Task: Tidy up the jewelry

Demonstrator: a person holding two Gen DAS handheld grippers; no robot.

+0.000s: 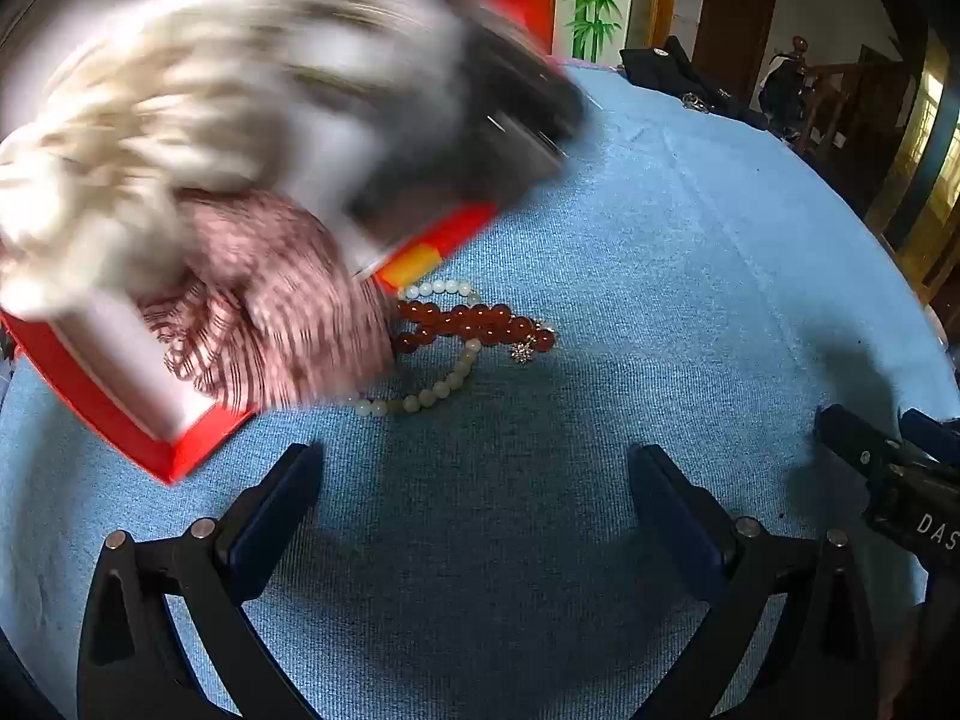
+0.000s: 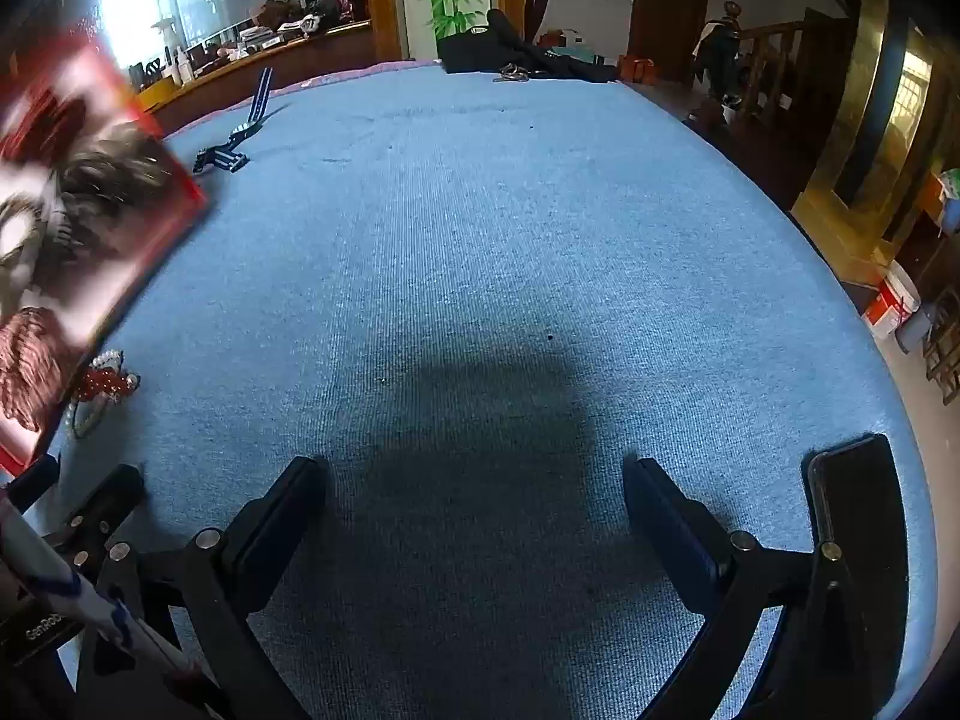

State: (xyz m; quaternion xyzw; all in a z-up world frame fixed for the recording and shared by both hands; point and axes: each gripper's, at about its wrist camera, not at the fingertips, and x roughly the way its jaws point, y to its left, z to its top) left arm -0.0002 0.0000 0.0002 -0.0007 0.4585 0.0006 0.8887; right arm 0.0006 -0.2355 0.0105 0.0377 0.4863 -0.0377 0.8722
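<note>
A red jewelry box [image 1: 150,450] with a white lining sits at the left on the blue cloth. Its patterned lid [image 1: 270,90] is motion-blurred above it. A pink striped pouch [image 1: 270,312] lies in the box. Beside it rest a red bead bracelet [image 1: 480,321], a pale bead string [image 1: 432,393] and a small sparkly charm [image 1: 522,353]. My left gripper [image 1: 477,480] hangs open just short of the beads, nothing between its fingers. My right gripper [image 2: 477,480] is open over bare cloth, with the box [image 2: 90,210] and beads [image 2: 105,384] far to its left.
The round table has a blue cloth [image 2: 510,240]. A black phone [image 2: 858,510] lies beside the right gripper's right finger. A black clip-like tool [image 2: 234,144] and a dark bag [image 2: 510,54] lie toward the far edge. Floor and furniture lie beyond the right rim.
</note>
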